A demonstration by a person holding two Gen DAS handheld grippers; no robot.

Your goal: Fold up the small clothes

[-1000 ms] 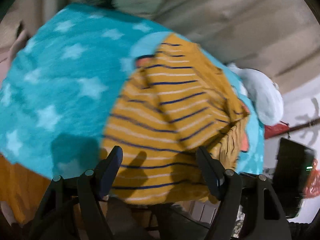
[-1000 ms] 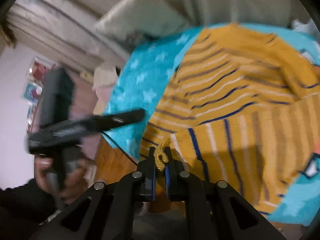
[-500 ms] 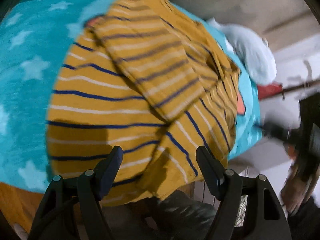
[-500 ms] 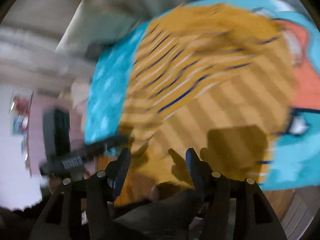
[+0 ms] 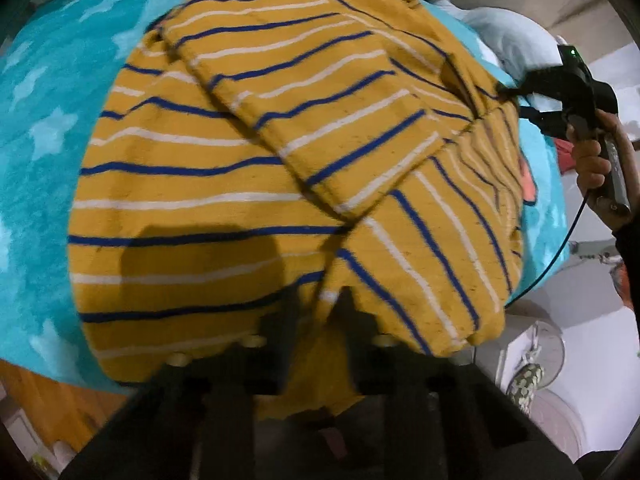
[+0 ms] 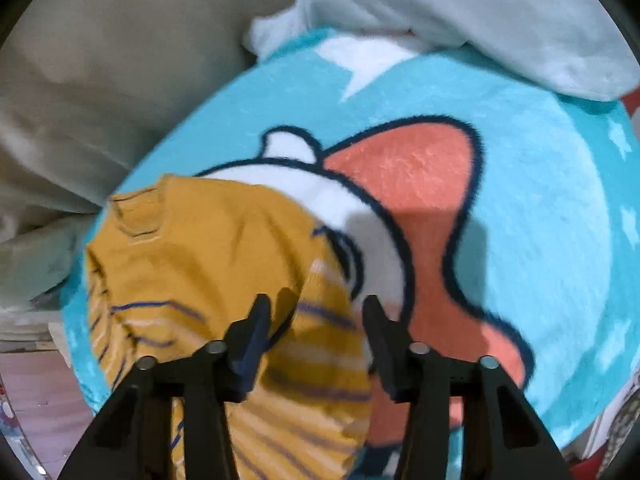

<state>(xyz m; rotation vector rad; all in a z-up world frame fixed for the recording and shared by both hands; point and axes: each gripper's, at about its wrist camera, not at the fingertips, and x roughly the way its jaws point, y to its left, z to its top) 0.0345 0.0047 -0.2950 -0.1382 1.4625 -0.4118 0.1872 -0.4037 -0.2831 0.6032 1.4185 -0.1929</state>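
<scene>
Mid-fold: my left gripper [image 5: 316, 312] clamps the mustard striped knit shirt's [image 5: 248, 152] hem, right gripper [image 6: 316, 320] spread; next, lift hem toward collar.

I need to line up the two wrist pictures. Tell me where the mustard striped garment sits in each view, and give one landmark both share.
Left wrist: the mustard striped garment fills the centre, sleeves folded across it, on the turquoise star blanket.
Right wrist: its edge shows lower left, reaching down between the right gripper fingers.
Shared landmark: the blanket.
</scene>
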